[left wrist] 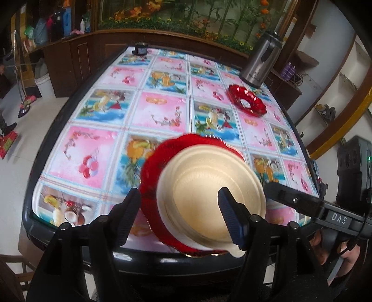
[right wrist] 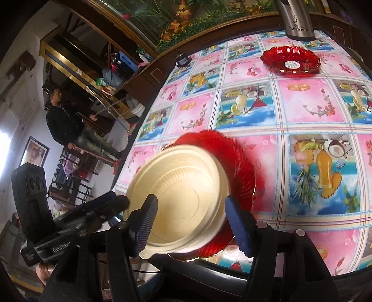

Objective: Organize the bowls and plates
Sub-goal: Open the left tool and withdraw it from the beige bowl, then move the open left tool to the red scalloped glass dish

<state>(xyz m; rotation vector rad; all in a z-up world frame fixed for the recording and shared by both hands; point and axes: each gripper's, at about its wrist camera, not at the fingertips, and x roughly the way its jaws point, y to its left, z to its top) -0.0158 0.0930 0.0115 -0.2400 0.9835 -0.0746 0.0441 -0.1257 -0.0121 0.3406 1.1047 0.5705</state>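
Note:
A cream plastic bowl (left wrist: 197,181) (right wrist: 186,181) sits in a red scalloped plate (left wrist: 151,167) (right wrist: 239,162) near the table's front edge. My left gripper (left wrist: 179,195) hovers over the bowl with its jaws wide and the pads clear of the rim. My right gripper (right wrist: 191,199) is open over the same bowl from the other side, and its pads do not press on it. Each gripper shows in the other's view, the right gripper (left wrist: 290,199) and the left gripper (right wrist: 111,202). A second red plate (left wrist: 246,100) (right wrist: 290,60) lies at the far right.
The table (left wrist: 160,111) (right wrist: 307,104) has a pink and blue fruit-print cloth. A steel thermos jug (left wrist: 260,62) (right wrist: 297,21) stands behind the far plate. A small dark object (left wrist: 140,49) (right wrist: 182,60) sits at the far edge. A person (right wrist: 65,123) stands left of the table.

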